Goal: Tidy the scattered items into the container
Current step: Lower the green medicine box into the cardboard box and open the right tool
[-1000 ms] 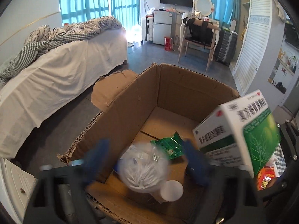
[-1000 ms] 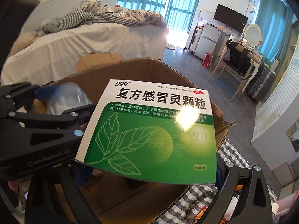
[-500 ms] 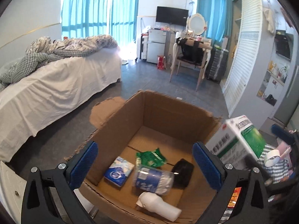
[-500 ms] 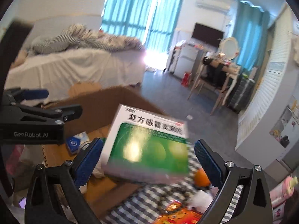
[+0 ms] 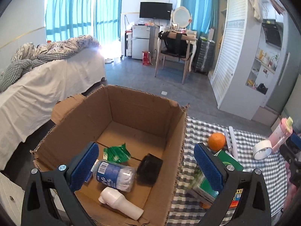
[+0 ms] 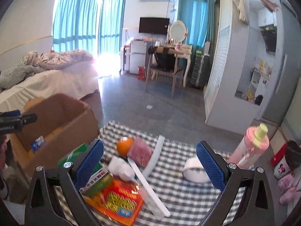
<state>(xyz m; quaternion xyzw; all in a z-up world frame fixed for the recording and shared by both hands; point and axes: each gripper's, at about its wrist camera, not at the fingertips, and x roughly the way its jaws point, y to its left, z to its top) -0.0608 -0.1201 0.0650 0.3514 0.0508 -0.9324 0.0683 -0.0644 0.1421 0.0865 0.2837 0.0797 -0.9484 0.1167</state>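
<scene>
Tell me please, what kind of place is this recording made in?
Most likely a small studio apartment. One room holds an unmade bed, a small fridge under a wall television, and a dressing table with a round mirror. The cardboard box stands beside a table with a checked cloth.

A rough, matt corrugated cardboard box [image 5: 175,124] stands on a checked cloth tablecloth [image 6: 188,197]. Beside it lie a glossy orange packet [image 6: 118,203] and a smooth white plastic comb [image 6: 148,188].

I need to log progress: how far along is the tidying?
Partly done. The cardboard box already holds a plastic jar, green packet, black pouch and white bottle. Both grippers are open, empty. Left on the checkered cloth: orange, comb, tape roll, snack packet.
</scene>
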